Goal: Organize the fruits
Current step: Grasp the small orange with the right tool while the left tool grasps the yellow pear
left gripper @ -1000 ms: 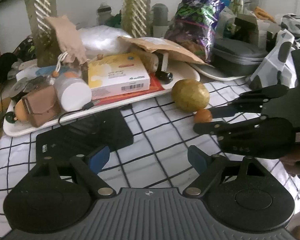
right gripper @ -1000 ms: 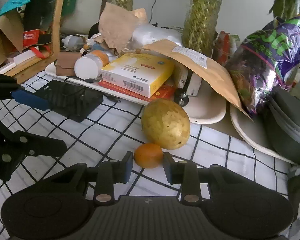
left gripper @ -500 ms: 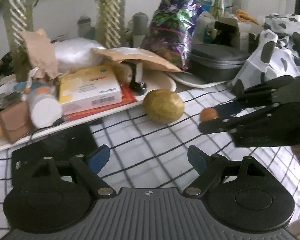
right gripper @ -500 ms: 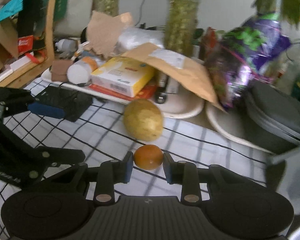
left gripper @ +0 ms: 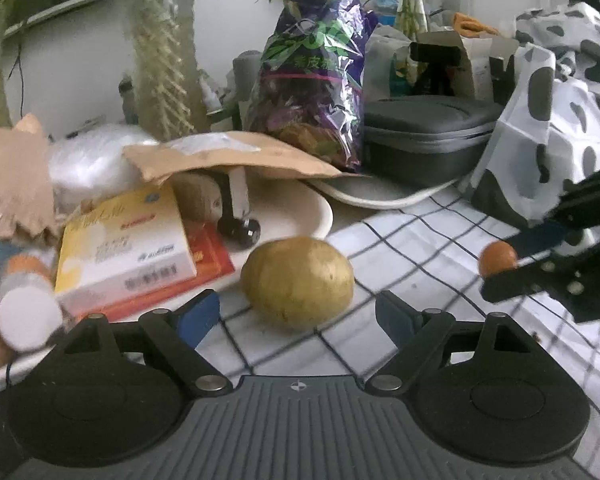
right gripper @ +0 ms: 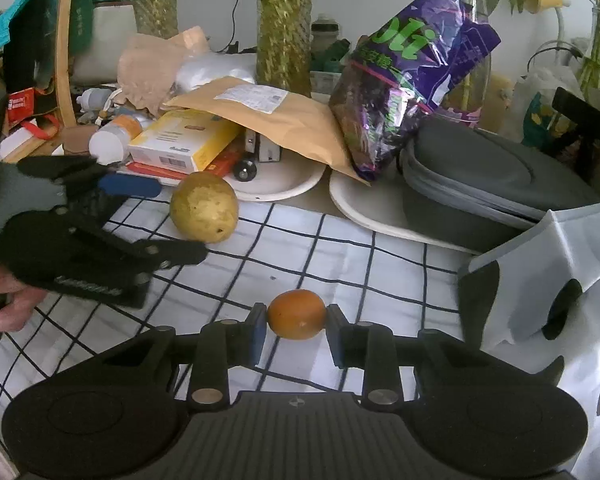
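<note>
My right gripper (right gripper: 296, 330) is shut on a small orange fruit (right gripper: 297, 314) and holds it above the checked tablecloth (right gripper: 340, 252); the fruit also shows in the left wrist view (left gripper: 497, 258), in the right gripper (left gripper: 512, 262) at the right edge. A large yellow-green round fruit (left gripper: 297, 282) lies on the cloth, just beyond and between the fingers of my open, empty left gripper (left gripper: 298, 314). In the right wrist view this fruit (right gripper: 204, 207) sits beside the left gripper (right gripper: 172, 220).
A white tray (left gripper: 320, 216) behind the fruit carries a yellow box (left gripper: 124, 240), a paper envelope (right gripper: 276, 116) and a white bottle (left gripper: 24, 308). A purple snack bag (right gripper: 412, 80) and grey zip case (right gripper: 496, 176) stand to the right. A spotted cloth (right gripper: 560, 280) lies far right.
My right gripper closed on the orange fruit, lifted it and carried it to the right, away from the big fruit. My left gripper moved forward toward the big fruit.
</note>
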Motion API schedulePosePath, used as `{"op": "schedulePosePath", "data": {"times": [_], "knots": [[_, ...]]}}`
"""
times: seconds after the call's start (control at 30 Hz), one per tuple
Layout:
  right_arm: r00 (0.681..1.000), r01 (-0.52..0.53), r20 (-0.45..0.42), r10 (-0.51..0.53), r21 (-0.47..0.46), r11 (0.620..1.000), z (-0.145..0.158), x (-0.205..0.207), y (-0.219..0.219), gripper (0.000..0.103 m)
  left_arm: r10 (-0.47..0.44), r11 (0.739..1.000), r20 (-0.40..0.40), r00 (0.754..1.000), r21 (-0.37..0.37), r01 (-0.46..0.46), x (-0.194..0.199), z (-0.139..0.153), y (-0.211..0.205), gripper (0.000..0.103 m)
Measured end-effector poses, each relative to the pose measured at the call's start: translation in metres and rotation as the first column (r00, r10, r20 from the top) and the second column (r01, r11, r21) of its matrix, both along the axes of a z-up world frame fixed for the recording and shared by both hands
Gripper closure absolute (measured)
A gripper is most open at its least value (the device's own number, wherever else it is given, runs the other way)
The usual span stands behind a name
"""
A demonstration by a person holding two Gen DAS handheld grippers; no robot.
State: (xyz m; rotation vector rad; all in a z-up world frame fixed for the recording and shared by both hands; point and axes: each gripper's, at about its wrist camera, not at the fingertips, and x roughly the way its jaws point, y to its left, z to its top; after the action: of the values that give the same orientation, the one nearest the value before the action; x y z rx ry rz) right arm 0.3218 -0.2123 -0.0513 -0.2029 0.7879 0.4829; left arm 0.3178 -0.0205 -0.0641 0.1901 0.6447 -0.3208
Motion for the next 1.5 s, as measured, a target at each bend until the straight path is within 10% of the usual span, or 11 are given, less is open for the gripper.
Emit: {"op": "schedulePosePath", "data": {"times": [0.67, 1.5], "knots": [[1.000, 0.000, -0.002, 0.000, 0.017, 1.000, 0.009, -0.007, -0.004, 0.070, -0.038, 0.999, 0.006, 0.999, 0.024, 0.038, 0.004, 0.012, -0.008, 0.040], [1.000, -0.005, -0.006, 0.005, 0.098, 0.995, 0.048, -0.135, -0.004, 0.070, -0.042, 0.999, 0.018, 0.999, 0.006, 0.042, -0.171, 0.098, -0.009, 0.040]]}}
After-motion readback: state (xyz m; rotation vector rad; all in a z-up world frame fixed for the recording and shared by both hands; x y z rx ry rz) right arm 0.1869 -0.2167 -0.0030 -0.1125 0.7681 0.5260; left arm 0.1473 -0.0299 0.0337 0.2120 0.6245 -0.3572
